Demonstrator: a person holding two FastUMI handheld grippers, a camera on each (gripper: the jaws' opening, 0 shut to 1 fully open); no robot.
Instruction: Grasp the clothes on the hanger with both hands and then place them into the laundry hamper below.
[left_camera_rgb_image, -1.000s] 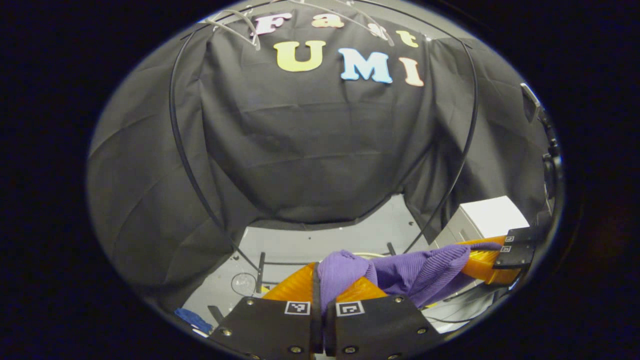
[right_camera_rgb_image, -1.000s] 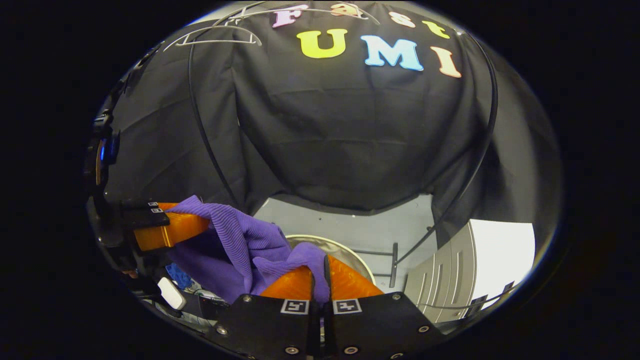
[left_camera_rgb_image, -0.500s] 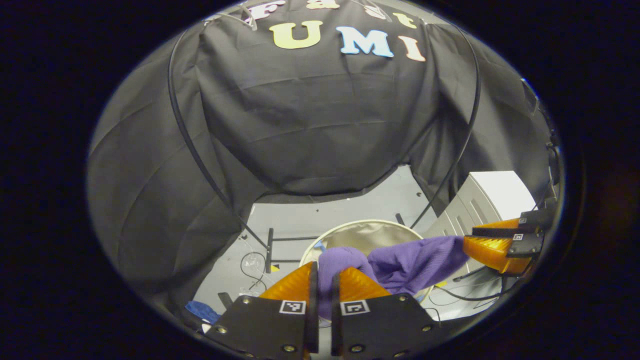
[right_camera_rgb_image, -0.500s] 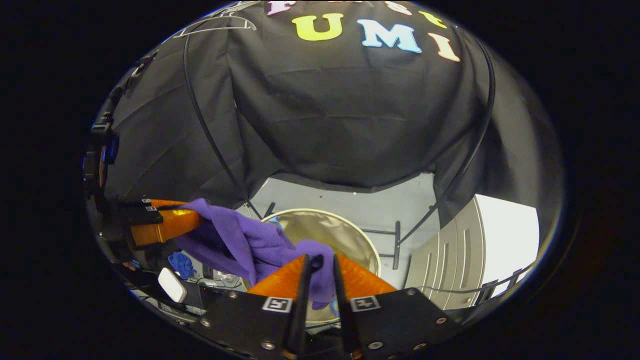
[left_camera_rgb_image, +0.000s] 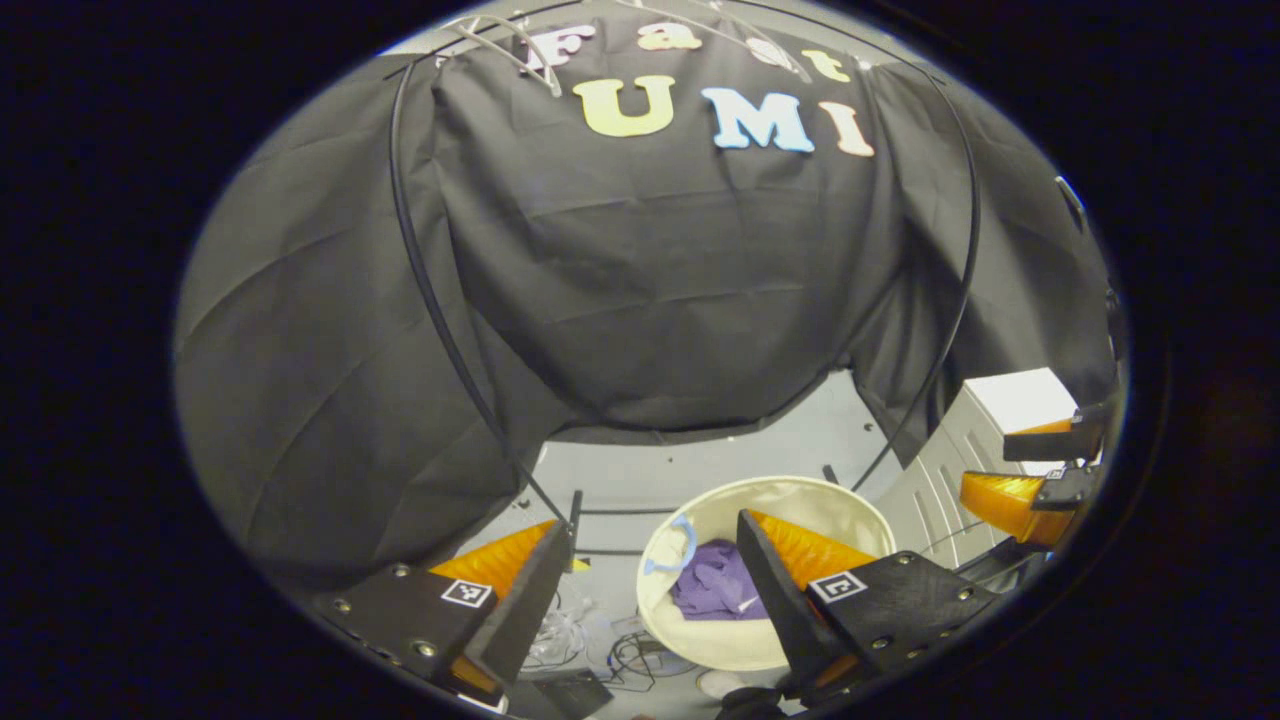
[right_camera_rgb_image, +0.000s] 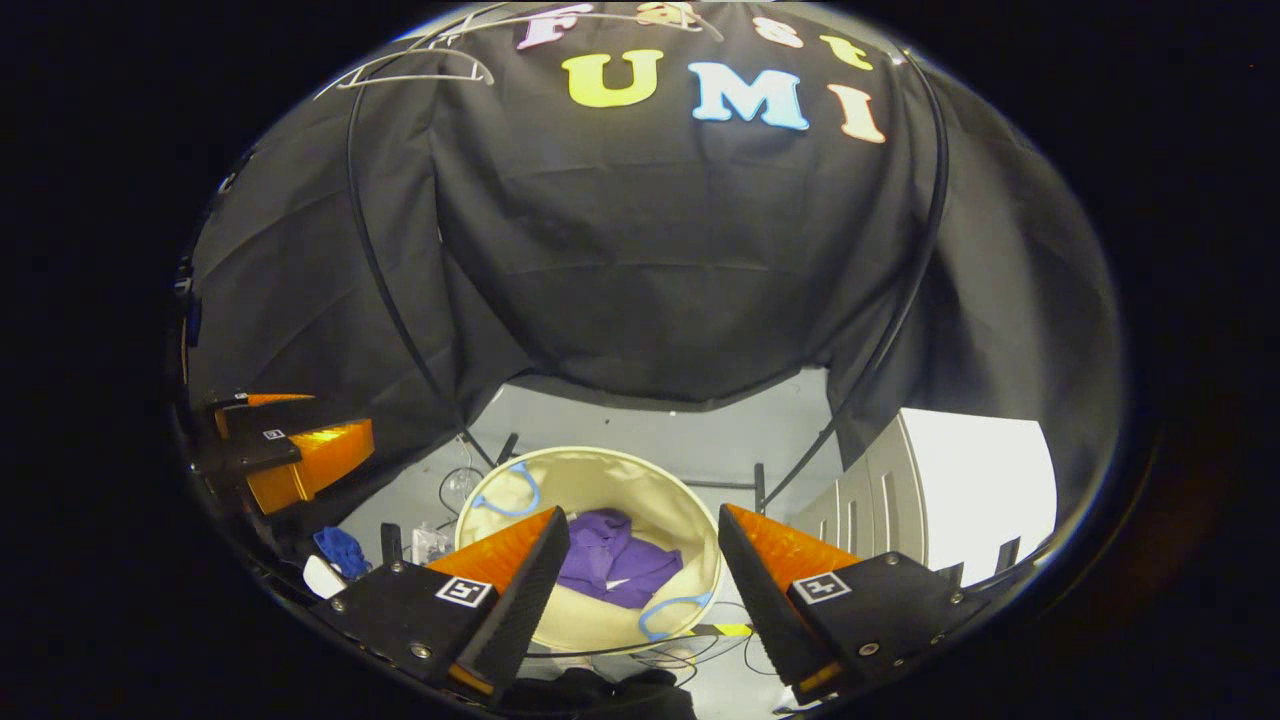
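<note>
Above the laundry hamper (left_camera_rgb_image: 800, 500), the left gripper (left_camera_rgb_image: 655, 575) has its fingers spread wide and holds nothing; the purple garment (left_camera_rgb_image: 715, 592) lies crumpled inside the hamper, on its bottom. To the right, also above the hamper, the right gripper (right_camera_rgb_image: 640, 565) is spread and empty too. The garment looks light, soft and limp, so I judge that a pinch on a raised fold would hold it best.

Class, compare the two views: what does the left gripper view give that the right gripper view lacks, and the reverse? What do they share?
Left gripper view: the right gripper seen from outside, open, at the right edge. Right gripper view: the left gripper seen from outside, open, at the left edge, and a blue cloth on the floor. Both: the purple garment lying inside the laundry hamper, and a white cabinet.
</note>
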